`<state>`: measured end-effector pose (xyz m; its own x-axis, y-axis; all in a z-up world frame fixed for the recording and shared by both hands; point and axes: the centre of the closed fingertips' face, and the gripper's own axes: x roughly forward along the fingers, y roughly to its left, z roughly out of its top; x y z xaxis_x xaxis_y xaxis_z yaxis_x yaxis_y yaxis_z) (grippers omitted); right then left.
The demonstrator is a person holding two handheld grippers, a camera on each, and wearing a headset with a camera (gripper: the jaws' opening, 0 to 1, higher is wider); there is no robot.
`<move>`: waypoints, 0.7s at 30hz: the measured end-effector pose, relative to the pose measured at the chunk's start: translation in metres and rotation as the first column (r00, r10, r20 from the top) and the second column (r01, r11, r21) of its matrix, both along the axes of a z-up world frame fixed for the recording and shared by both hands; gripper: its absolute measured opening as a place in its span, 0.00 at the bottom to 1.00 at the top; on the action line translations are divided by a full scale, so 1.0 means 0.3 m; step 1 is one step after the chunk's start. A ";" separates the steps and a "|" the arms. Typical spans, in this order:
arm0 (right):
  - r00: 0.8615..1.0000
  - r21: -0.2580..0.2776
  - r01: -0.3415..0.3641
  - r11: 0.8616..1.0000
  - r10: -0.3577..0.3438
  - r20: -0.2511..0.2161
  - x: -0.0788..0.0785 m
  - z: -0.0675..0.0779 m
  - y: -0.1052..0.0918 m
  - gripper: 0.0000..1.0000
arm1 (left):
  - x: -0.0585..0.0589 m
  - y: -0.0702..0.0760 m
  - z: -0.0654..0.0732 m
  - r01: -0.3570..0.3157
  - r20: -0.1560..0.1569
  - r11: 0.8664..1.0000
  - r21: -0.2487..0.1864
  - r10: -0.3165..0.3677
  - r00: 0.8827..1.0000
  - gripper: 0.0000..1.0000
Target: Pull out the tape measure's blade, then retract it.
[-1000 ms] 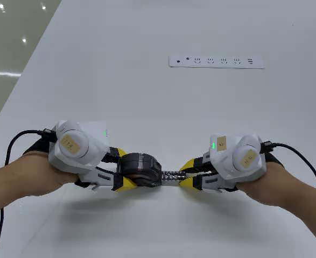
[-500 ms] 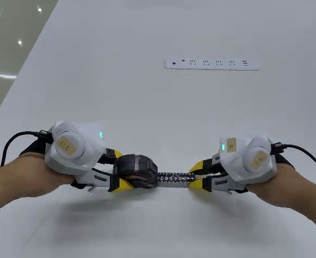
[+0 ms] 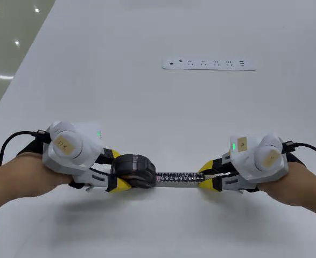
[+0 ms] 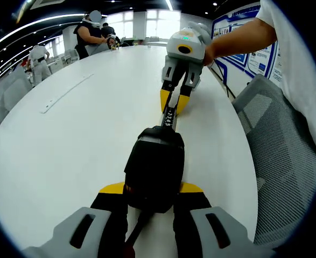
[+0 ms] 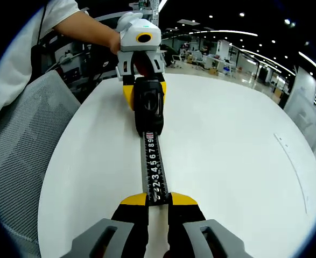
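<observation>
The left tool (image 3: 121,170) is closed on the hard, compact tape measure case (image 4: 155,166), low by the counter (image 3: 147,102); the right tool (image 3: 205,175) pinches the end of the thin, springy blade (image 5: 153,166) (probably slippery, eager to snap back)

Right hand-held gripper (image 5: 156,201) pinches blade (image 5: 153,166) end; left hand-held gripper (image 5: 145,92) clamps tape measure case (image 5: 148,110).

Head view: high, looking down over the table (image 3: 147,32), close. Gripper views: low, facing each other along the blade (image 5: 153,166); both share the tape measure (image 4: 155,166).
</observation>
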<state>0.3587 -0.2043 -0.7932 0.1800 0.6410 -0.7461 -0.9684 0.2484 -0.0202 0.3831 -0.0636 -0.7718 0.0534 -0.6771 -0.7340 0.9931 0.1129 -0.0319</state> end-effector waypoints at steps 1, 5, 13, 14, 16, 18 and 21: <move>1.000 -0.003 -0.001 1.000 0.001 0.002 0.000 -0.001 -0.004 0.09 | 0.000 0.000 0.000 0.002 0.003 1.000 0.000 -0.002 1.000 0.27; 1.000 -0.010 0.003 1.000 -0.003 0.001 -0.004 -0.002 -0.022 0.09 | 0.000 -0.002 0.000 0.003 0.001 1.000 0.000 -0.003 1.000 0.27; 1.000 -0.033 0.011 0.999 -0.011 -0.003 -0.009 -0.001 -0.078 0.09 | -0.001 -0.001 0.000 0.001 -0.001 1.000 0.001 -0.001 1.000 0.27; 1.000 -0.032 0.012 0.999 -0.012 -0.006 -0.011 0.002 -0.084 0.09 | -0.001 -0.002 0.000 0.000 -0.001 1.000 0.001 0.000 1.000 0.27; 1.000 -0.031 0.020 0.999 -0.021 -0.011 -0.014 0.005 -0.101 0.09 | -0.002 -0.003 0.001 0.000 -0.002 1.000 -0.002 0.000 1.000 0.27; 1.000 -0.040 0.021 0.999 -0.021 -0.008 -0.016 0.007 -0.118 0.09 | -0.003 -0.004 0.003 -0.003 -0.002 1.000 -0.002 0.003 1.000 0.27; 1.000 -0.049 0.024 0.999 -0.025 -0.007 -0.018 0.004 -0.140 0.09 | -0.007 -0.005 0.004 -0.003 -0.003 1.000 0.000 0.003 1.000 0.27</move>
